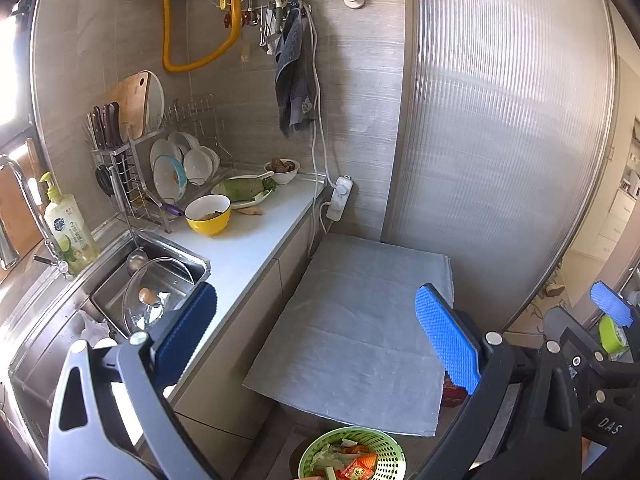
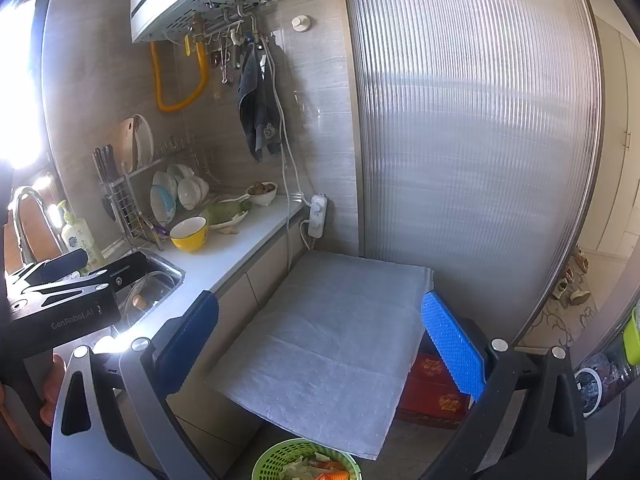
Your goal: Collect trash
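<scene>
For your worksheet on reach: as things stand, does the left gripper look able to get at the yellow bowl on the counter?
Probably yes. The left gripper is open and empty, and the white counter before the yellow bowl is bare.

Green perforated basket (image 1: 352, 454) of vegetable scraps, on floor.

the right gripper (image 2: 320, 340) is holding its blue pads wide apart across the lower frame, gripping nothing. between them a grey cloth (image 2: 320, 352) is lying flat. a green basket (image 2: 306, 462) of vegetable scraps is sitting at the bottom centre. the left gripper (image 2: 64, 292) is showing at left, its jaws out of sight.
</scene>
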A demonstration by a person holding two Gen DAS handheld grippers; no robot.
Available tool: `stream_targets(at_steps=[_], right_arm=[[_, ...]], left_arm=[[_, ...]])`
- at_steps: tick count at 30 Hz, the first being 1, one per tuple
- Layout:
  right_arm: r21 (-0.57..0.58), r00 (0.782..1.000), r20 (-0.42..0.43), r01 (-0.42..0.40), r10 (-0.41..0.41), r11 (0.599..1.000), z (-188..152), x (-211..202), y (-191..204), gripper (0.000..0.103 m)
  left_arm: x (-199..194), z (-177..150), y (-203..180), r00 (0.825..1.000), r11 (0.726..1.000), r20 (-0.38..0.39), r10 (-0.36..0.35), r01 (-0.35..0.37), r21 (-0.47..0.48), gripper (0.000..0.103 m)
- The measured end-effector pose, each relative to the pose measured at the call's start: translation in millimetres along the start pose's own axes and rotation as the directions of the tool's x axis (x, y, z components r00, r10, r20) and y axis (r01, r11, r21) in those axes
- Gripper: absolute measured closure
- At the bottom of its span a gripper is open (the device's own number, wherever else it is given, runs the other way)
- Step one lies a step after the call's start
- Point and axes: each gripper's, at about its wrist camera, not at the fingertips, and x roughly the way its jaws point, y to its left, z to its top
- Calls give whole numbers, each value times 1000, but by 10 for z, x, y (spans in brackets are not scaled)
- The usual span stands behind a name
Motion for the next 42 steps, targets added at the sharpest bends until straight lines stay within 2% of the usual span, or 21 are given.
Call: stream_targets(at_steps=[42], right_arm=[[-2,1000,-9,-3,3,1000,-57,16,-11,2]], left_arm=[[-15,-16,-21,1000,1000,-8,18,-18,-10,8]])
